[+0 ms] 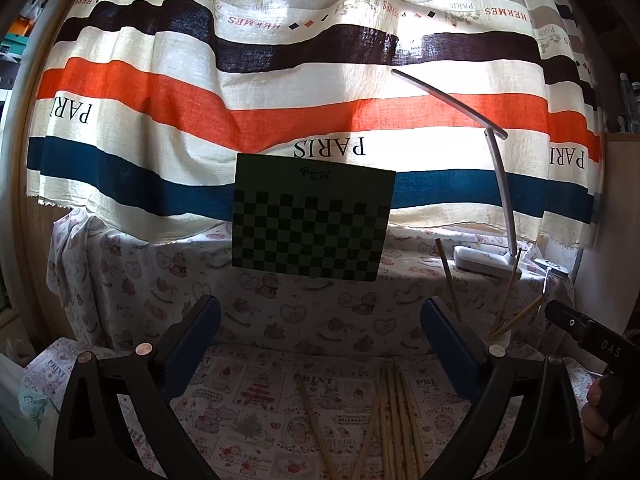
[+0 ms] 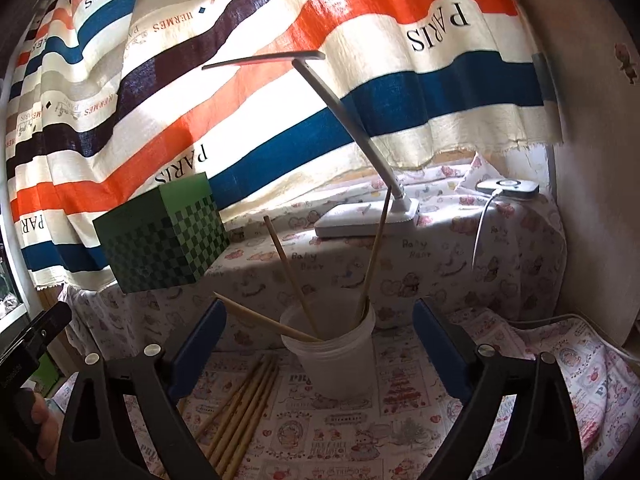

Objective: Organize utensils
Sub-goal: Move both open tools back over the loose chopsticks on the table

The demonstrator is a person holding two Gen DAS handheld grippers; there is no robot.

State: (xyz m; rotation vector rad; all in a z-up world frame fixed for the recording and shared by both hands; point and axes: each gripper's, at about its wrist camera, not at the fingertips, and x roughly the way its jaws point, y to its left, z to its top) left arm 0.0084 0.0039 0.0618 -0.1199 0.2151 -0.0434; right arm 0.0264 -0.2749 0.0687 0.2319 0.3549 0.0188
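Bamboo chopsticks (image 1: pixel 394 420) lie lengthwise left of my translucent plastic cup (image 2: pixel 332 354), nearest my left gripper (image 1: pixel 320 344); both grippers gape empty.

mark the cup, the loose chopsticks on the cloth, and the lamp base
cup (image 2: pixel 340 364): right wrist view, front wall.
loose chopsticks (image 2: pixel 244 404): right wrist view, middle of the bundle.
lamp base (image 2: pixel 360 220): right wrist view, flat white top.

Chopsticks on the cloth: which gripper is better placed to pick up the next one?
Left, probably. The left gripper is open with the loose chopsticks lying between its fingers, while the right gripper, also open, faces the cup.
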